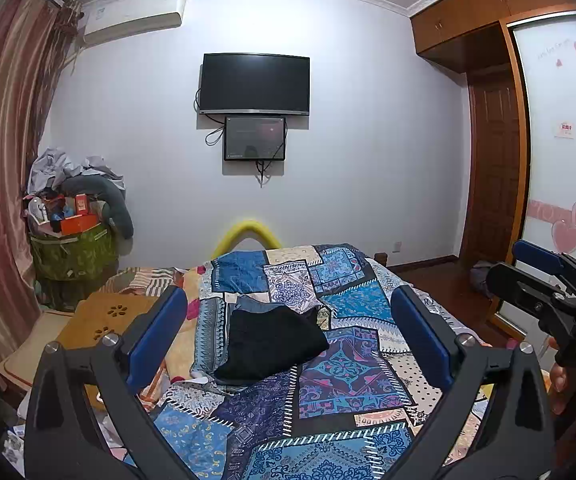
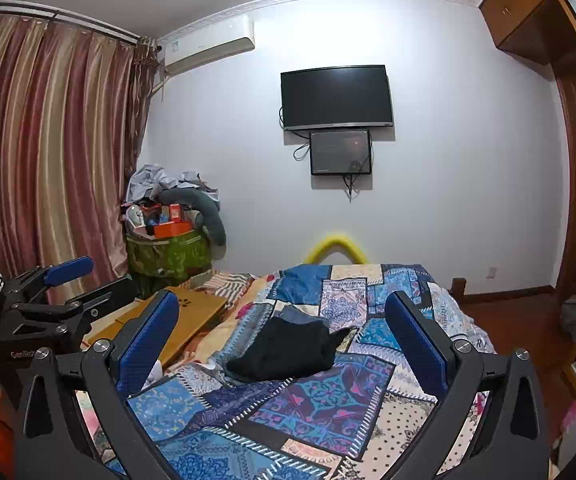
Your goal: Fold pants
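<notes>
Black pants lie already bunched in a folded heap mid-bed on the patchwork quilt, both left gripper and right gripper wide, empty, well short; likely just square loose far-right flap, pinching edges only, not quilt.

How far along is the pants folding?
Mostly done, it seems: the black pants lie in a compact folded bundle on the blue patchwork quilt, over folded blue denim. Nothing is in hand; the left tongs and right tongs are open above the bed. Perhaps only tidying remains.
</notes>
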Action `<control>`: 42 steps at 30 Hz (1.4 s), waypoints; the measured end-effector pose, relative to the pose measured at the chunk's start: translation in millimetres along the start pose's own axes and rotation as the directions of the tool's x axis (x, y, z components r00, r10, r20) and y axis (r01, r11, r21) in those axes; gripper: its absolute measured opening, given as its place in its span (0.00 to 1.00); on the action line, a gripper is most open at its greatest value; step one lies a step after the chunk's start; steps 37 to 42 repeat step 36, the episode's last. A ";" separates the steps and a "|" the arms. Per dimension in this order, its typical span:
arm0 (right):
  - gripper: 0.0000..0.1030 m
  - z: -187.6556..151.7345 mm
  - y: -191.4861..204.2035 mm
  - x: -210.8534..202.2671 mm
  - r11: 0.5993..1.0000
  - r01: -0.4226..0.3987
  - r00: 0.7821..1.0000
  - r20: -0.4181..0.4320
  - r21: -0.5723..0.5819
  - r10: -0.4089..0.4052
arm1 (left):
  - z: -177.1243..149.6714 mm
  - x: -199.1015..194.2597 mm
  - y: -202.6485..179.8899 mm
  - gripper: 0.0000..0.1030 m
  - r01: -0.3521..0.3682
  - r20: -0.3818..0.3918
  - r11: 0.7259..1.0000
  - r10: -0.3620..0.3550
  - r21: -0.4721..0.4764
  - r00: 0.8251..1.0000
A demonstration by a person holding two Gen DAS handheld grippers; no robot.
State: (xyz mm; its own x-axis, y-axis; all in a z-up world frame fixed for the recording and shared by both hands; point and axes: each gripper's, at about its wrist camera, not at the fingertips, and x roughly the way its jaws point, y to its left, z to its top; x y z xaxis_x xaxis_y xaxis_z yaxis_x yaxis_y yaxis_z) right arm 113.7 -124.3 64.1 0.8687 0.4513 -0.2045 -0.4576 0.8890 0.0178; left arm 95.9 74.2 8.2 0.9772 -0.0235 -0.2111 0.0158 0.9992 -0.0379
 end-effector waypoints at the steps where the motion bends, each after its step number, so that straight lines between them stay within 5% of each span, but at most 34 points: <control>1: 1.00 0.5 -0.2 -0.4 1.000 0.000 1.000 0.001 0.000 0.000 | 0.3 -0.2 0.2 1.00 0.002 -0.001 1.000 -0.002 -0.001 1.000; 42: 0.99 -3.7 4.3 2.6 1.000 0.003 1.000 -0.017 -0.003 -0.003 | 0.4 6.0 3.8 1.00 0.043 -0.051 0.999 -0.044 -0.019 0.998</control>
